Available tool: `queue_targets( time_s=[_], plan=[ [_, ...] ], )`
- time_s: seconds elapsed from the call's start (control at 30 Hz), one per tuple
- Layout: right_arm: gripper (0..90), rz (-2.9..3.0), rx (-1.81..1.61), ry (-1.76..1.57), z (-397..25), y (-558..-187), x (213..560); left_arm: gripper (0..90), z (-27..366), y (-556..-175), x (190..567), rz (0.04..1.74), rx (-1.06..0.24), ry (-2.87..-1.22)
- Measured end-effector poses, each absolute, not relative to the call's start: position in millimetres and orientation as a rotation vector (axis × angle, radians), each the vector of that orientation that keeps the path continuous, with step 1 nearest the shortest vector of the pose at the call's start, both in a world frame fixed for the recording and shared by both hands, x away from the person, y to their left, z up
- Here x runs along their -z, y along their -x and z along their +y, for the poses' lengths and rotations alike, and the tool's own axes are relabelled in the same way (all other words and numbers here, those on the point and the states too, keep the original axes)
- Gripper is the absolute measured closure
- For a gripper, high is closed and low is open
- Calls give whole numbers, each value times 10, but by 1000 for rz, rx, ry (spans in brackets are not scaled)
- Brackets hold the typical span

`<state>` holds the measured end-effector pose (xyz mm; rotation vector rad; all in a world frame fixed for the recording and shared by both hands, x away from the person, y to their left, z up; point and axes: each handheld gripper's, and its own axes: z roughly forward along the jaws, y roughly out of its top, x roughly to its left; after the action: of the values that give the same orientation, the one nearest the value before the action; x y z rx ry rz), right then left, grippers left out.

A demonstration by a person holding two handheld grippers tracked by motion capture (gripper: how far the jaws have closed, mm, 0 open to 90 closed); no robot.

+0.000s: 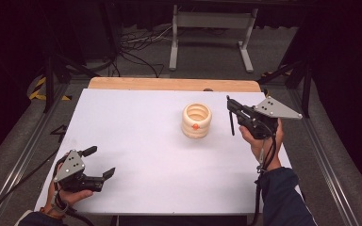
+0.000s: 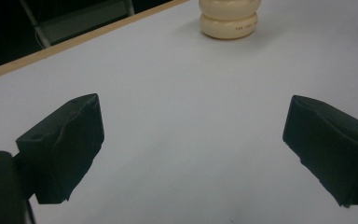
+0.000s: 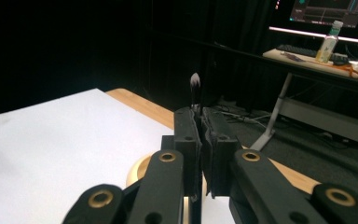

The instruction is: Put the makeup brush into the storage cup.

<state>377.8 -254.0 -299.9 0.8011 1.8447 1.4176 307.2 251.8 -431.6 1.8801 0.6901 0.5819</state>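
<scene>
The right gripper [image 1: 231, 109], jaws closed on a thin brush [image 1: 231, 123] hanging just beside the ribbed cream holder [image 1: 196, 120] on the bench [image 1: 136, 141]. The left gripper [image 1: 99, 162] rests open, well apart. Risk: the brush pivots in the pinch, strikes the rim, and tips the holder.

Glossy cream holder [image 1: 196, 121], matt table [image 1: 136, 141]
</scene>
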Motion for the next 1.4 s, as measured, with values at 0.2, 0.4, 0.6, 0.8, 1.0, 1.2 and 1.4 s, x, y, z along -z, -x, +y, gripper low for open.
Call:
queue_targets(
  time_s=[0.2, 0.4, 0.6, 0.8, 1.0, 1.2, 1.4],
  plan=[
    [858, 1832, -1451, -786, -2450, -3878, 2954, 52, 2516, -3067, 4313, 668, -579, -1872],
    [858, 1820, -1476, -789, -2360, -4009, 2946, 53, 2523, -3062, 4314, 660, -583, -1852],
    [858, 1803, -1508, -783, -2284, -4115, 2931, 51, 2535, -3059, 4304, 652, -569, -1836],
    [858, 1775, -1548, -788, -2215, -4212, 2887, 54, 2524, -3062, 4312, 645, -570, -1841],
    [857, 1769, -1570, -780, -2108, -4294, 2894, 47, 2529, -3065, 4319, 633, -547, -1841],
    [858, 1774, -1572, -789, -1987, -4391, 2936, 46, 2534, -3059, 4314, 633, -539, -1828],
    [857, 1768, -1591, -809, -1936, -4493, 2981, 38, 2542, -3059, 4316, 631, -538, -1827]
  ],
)
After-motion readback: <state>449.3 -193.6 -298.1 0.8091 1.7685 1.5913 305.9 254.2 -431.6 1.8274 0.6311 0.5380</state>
